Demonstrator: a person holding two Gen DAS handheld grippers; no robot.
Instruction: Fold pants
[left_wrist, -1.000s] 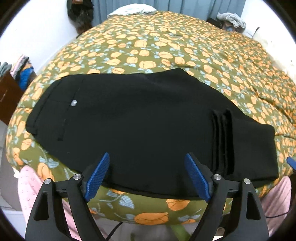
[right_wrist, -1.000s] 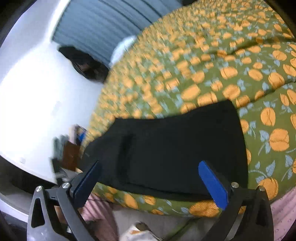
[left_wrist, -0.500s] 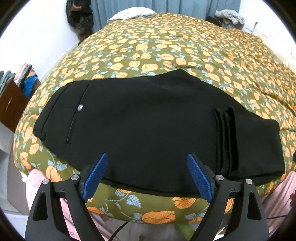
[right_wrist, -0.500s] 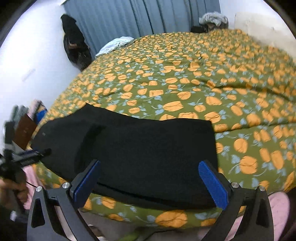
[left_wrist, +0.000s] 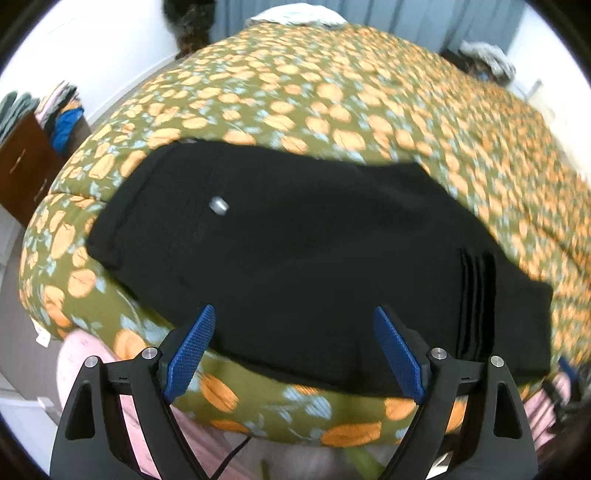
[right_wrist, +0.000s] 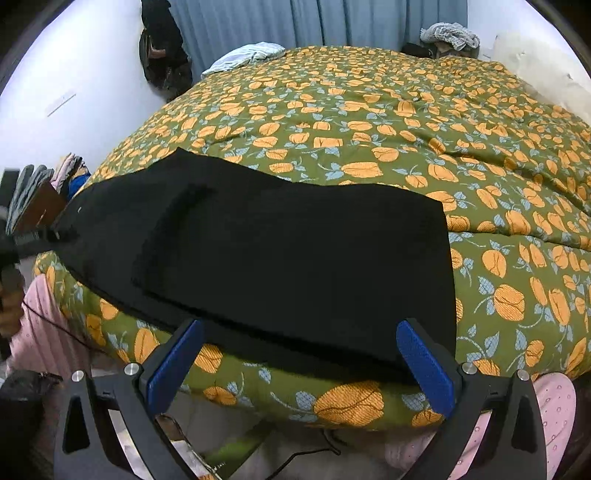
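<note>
Now one pair of black pants is lying folded across the bed edge — both hand-held grippers, left and right, are hovering wide, holding nothing.

Black gripper frames, blue textured jaw pads, silver screws, pink sleeves

The left view is blurry, most of all far past the tongs, where the bedspread flowers smear. The pants are so dark their folds hardly show. In the right view, the other tongs are cut off at the left edge.
</note>
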